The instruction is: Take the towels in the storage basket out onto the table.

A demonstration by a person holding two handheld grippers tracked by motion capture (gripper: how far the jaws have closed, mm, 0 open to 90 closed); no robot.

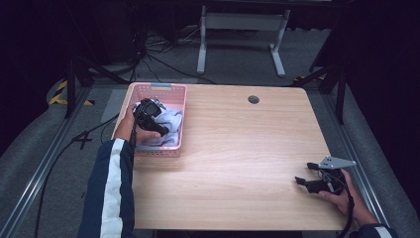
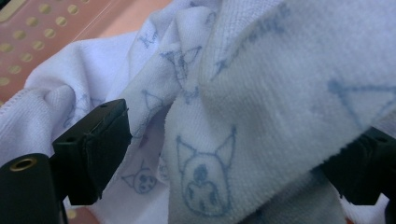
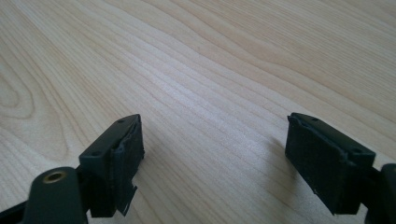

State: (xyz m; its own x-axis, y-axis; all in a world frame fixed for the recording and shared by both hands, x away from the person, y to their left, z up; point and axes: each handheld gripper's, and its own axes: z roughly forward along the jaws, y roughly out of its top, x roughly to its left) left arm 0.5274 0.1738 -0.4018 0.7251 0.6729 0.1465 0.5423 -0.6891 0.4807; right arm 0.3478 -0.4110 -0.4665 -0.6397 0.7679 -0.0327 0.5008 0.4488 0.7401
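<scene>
The left gripper (image 1: 157,124) reaches into the pink basket (image 1: 168,91) at the desk's (image 1: 237,148) far left corner. Its jaws stand spread, with a fold of the white cloth (image 2: 243,93) lying between them, unpinched. The cloth sits bunched inside the basket. The right gripper (image 1: 301,181) rests low over the desk's near right, jaws spread over bare wood.

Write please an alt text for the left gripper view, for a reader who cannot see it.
A white towel printed with small blue cat faces lies bunched between the left gripper's two open black fingers. A pink perforated basket shows behind it at the upper left.
</scene>
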